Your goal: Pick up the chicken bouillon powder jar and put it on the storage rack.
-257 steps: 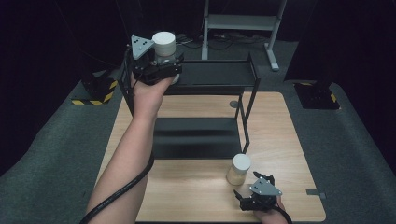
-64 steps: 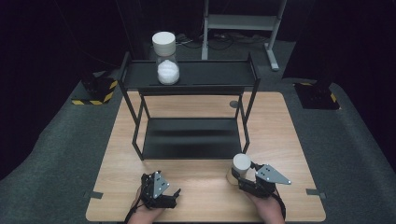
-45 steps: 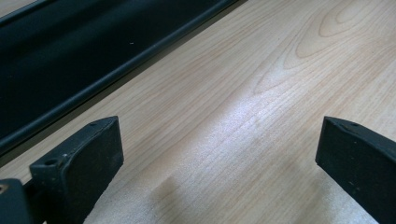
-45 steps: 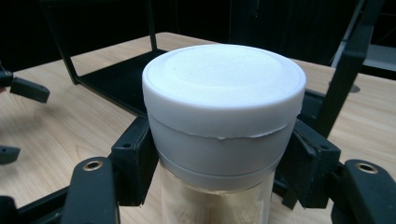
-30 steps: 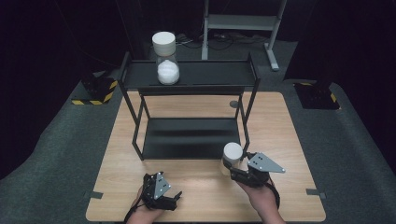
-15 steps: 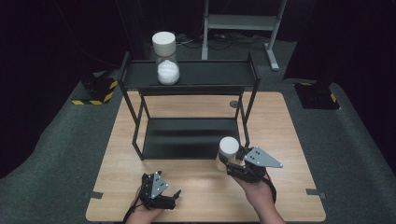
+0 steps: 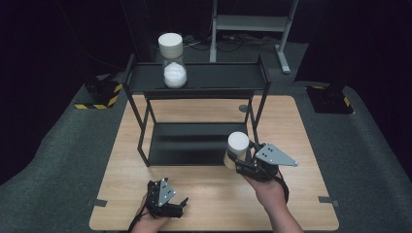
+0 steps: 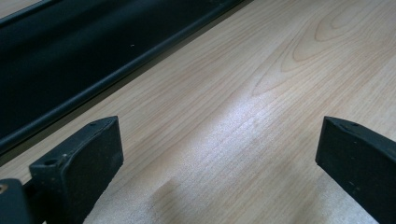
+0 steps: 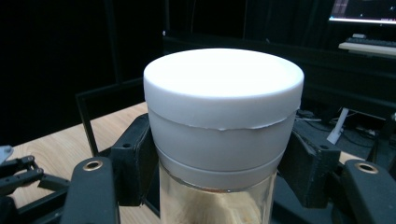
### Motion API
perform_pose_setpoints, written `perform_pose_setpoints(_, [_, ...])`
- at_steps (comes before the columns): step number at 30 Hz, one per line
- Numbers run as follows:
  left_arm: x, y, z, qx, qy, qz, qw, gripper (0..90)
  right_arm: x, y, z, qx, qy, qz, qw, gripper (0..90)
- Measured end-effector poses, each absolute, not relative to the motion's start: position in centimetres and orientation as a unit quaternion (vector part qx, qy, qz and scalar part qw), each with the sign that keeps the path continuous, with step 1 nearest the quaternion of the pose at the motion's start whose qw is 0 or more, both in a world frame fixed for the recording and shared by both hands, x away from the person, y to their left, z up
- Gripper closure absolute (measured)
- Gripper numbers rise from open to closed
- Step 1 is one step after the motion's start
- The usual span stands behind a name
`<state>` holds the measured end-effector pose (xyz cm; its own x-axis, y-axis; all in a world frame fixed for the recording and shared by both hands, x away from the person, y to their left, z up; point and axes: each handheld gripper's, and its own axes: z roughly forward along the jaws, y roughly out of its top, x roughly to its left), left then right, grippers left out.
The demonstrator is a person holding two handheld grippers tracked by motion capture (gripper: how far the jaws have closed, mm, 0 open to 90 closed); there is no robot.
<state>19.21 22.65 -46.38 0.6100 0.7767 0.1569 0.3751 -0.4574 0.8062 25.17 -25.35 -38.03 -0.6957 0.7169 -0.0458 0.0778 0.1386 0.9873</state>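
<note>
On the shelf, a jar holds white powder.

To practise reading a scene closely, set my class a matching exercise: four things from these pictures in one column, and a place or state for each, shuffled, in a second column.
Things
1. jar with white contents
2. white-lidded jar
3. left gripper
4. right gripper

Places or states
A. jaws wide apart over bare wood of the table
B. standing on the top shelf of the black rack
C. clamped just under its lid, in front of the rack's right legs
D. jaws pressed on a jar's sides

Pairs: 1-B, 2-C, 3-A, 4-D
</note>
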Motion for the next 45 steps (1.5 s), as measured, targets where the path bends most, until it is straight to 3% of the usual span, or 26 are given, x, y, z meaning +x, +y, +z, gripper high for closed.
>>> perform_pose_setpoints(45, [19.0, 22.6, -46.4, 0.812, 0.353, 0.267, 0.381, 1.1, 27.7, -24.0, -30.6, 0.266, 0.671, 0.63, 0.285, 34.0])
